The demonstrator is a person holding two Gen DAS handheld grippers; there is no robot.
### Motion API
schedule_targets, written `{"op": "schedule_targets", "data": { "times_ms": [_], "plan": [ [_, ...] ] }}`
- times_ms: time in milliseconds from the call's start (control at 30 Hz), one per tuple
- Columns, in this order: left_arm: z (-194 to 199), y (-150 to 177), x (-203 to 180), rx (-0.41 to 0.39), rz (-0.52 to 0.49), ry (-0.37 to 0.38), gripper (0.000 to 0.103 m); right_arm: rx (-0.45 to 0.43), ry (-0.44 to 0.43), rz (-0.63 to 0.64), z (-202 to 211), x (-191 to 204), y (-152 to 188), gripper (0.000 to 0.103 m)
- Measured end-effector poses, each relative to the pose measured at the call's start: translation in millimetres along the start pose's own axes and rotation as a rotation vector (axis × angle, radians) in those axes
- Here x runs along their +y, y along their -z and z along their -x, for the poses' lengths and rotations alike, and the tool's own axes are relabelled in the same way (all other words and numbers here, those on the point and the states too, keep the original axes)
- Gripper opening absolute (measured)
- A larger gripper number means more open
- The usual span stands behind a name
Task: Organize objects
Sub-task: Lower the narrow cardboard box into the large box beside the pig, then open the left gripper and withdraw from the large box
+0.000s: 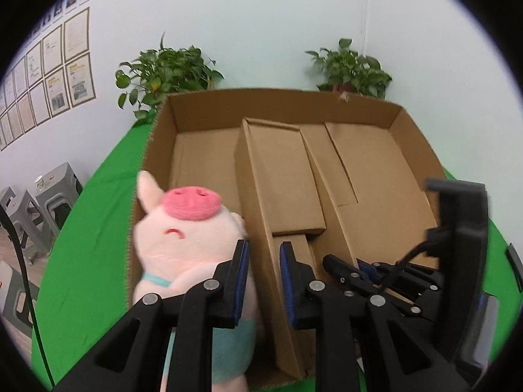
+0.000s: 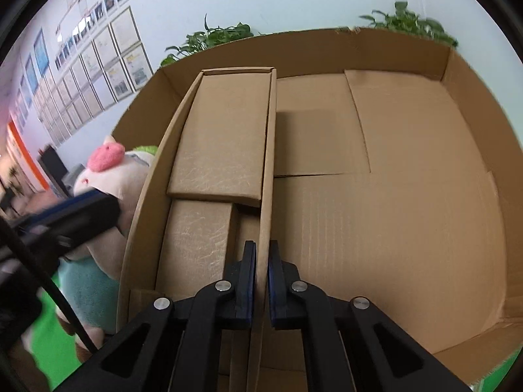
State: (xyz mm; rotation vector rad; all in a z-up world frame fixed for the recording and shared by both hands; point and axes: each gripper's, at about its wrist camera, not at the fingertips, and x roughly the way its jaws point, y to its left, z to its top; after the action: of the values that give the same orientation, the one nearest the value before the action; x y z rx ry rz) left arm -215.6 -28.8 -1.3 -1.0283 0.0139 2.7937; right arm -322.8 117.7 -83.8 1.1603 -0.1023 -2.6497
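Note:
A pink plush pig with a teal outfit sits upright at the left wall of a large open cardboard box. My left gripper is open. Its left finger rests against the pig's side, and cardboard shows through the gap to the other pad. A long narrow inner box lies in the large box and holds two flat cartons. My right gripper is shut on that inner box's right wall. In the left wrist view the right gripper is low on the right. In the right wrist view the pig is partly behind the left gripper.
The big box stands on a green tablecloth. Two potted plants stand behind it against a pale wall. Grey stools and a black cable are off the table's left side. The box floor right of the inner box is bare cardboard.

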Motion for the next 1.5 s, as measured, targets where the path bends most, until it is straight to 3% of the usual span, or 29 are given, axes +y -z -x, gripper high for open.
{"op": "schedule_targets", "data": {
  "times_ms": [200,333,400,433,467,567,700,767,833,900,1067,1233,1333,1367,1400,1433,1467,1500],
  "plan": [
    [20.3,8.7,27.8,-0.034,0.044,-0.036,0.019,0.036,0.075,0.039,-5.7,22.6,-11.1,0.008],
    [26.0,15.7,44.1,-0.043,0.081,-0.049,0.019,0.045,0.057,0.042,-7.2,24.3,-11.1,0.015],
    [27.9,19.5,47.2,-0.045,0.086,-0.055,0.019,0.023,0.03,0.052,4.8,30.2,-8.5,0.028],
    [28.7,21.2,49.2,-0.047,0.09,-0.06,0.02,0.007,0.027,0.057,7.3,30.0,-10.9,0.043],
    [29.5,22.9,50.8,-0.049,0.095,-0.059,0.02,-0.016,0.018,0.057,14.3,30.6,-12.8,0.052],
    [34.1,26.9,52.7,-0.058,0.107,-0.058,0.021,-0.069,-0.005,0.065,32.1,28.7,-19.4,0.058],
    [47.4,32.3,52.2,-0.102,0.111,-0.057,0.045,-0.12,-0.063,0.066,73.8,22.9,-11.8,0.079],
    [58.1,35.5,46.1,-0.152,0.09,-0.069,0.053,-0.15,-0.095,0.077,97.2,17.5,-3.9,0.097],
    [70.2,40.1,37.9,-0.206,0.07,-0.092,0.07,-0.172,-0.095,0.099,116.0,17.3,11.5,0.102],
    [79.6,44.3,32.0,-0.244,0.065,-0.104,0.082,-0.185,-0.08,0.106,132.1,13.5,29.2,0.102],
    [94.6,52.7,10.3,-0.271,0.045,-0.096,0.082,-0.235,-0.062,0.102,178.8,-7.9,77.2,0.102],
    [99.8,64.1,-6.7,-0.258,0.052,-0.075,0.082,-0.247,-0.069,0.11,214.7,-27.1,104.7,0.1],
    [102.7,71.5,-15.8,-0.258,0.056,-0.08,0.081,-0.259,-0.063,0.119,231.3,-34.7,118.3,0.091],
    [103.5,73.4,-18.0,-0.254,0.054,-0.08,0.08,-0.262,-0.057,0.12,235.9,-37.9,122.9,0.074],
    [104.0,75.0,-21.7,-0.251,0.051,-0.074,0.061,-0.264,-0.036,0.12,238.5,-40.3,126.3,0.058],
    [104.3,76.1,-25.0,-0.248,0.042,-0.06,0.001,-0.262,-0.015,0.121,238.0,-41.7,126.7,0.024],
    [102.9,76.4,-28.9,-0.226,0.03,-0.062,0.007,-0.248,0.013,0.125,234.2,-43.4,126.4,0.015],
    [103.1,77.3,-31.2,-0.224,0.029,-0.066,0.001,-0.24,0.011,0.12,232.1,-46.2,127.8,0.015]
  ]
}}
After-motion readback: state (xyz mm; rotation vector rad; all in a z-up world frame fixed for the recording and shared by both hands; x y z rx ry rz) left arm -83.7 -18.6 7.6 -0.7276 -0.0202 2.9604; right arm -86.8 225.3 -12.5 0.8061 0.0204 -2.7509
